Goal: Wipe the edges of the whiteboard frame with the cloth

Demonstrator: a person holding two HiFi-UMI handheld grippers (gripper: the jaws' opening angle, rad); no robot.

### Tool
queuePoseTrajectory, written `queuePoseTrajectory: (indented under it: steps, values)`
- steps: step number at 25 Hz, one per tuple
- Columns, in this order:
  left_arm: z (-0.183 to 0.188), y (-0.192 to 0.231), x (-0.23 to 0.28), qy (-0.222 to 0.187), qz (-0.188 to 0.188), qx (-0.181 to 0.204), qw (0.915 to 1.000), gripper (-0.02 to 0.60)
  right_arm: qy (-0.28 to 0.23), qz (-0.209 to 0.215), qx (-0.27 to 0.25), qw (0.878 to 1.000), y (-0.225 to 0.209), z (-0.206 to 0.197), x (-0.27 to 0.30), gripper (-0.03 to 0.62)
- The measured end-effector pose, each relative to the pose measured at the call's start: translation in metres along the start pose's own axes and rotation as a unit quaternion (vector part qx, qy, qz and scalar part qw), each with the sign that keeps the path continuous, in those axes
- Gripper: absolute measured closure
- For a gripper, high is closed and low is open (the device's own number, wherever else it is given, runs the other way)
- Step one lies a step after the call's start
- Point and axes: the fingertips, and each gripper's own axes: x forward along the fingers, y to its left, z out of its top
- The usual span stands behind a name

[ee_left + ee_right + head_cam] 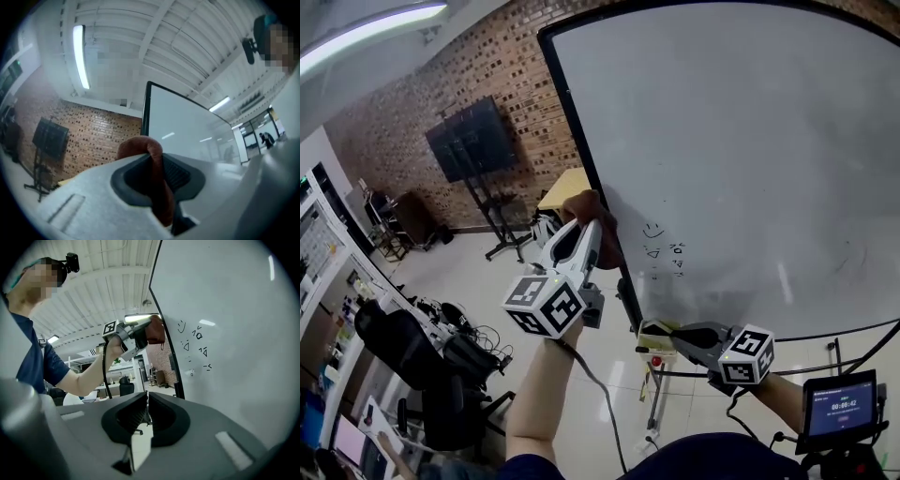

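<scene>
Pinching a rust-brown cloth (607, 246) tight between the fingers of the left gripper (591, 230), a fold bulging out past the tips, and holding it up to the black whiteboard frame (579, 141) partway along the left-hand upright. Looks to be touching the bar in both the head view and the right gripper view, lapped over its outer edge rather than on the white whiteboard (750, 159) with its few small marker doodles (664, 251). Key to the coming stroke: a long axis running up and down, leaning away in the head view, with the greater length of upright lying above the fingers toward the rounded top corner and a shorter length below toward the bottom rail. Probably calls for a slide along that line, cloth kept pressed to the edge, not a sweep across the board. Parked low near the bottom corner, the right gripper (675, 336): fingers pressed together on nothing, pointing level, well apart from the cloth. Plainly the left hand's job, being the nearer to the upright and the only one carrying the cloth.
</scene>
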Motion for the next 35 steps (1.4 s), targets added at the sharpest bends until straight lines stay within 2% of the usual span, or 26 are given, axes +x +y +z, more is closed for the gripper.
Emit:
queuePoseTrajectory:
  steps: [3, 10, 12, 16, 24, 35]
  values:
    - [-0.007, 0.010, 0.014, 0.018, 0.027, 0.031, 0.9990, 0.515, -0.001, -0.001, -0.001, 1.000, 0.000, 0.002, 0.001, 0.574]
    - [0.026, 0.001, 0.054, 0.012, 0.023, 0.083, 0.9962, 0.515, -0.016, 0.015, -0.002, 1.000, 0.008, 0.004, 0.001, 0.574]
    - [0.045, 0.002, 0.056, -0.004, 0.027, 0.096, 0.9950, 0.515, -0.020, 0.016, 0.000, 1.000, 0.009, 0.004, 0.000, 0.574]
    - [0.079, 0.005, 0.060, -0.035, 0.033, 0.104, 0.9935, 0.515, -0.025, 0.011, 0.006, 1.000, 0.003, -0.001, -0.006, 0.574]
    - [0.130, 0.010, 0.070, -0.055, 0.026, 0.124, 0.9904, 0.515, -0.039, 0.002, 0.017, 0.999, -0.004, 0.000, -0.012, 0.574]
    - [0.207, 0.025, 0.090, -0.076, 0.053, 0.161, 0.9825, 0.515, -0.058, 0.010, 0.014, 0.998, -0.007, 0.014, -0.007, 0.574]
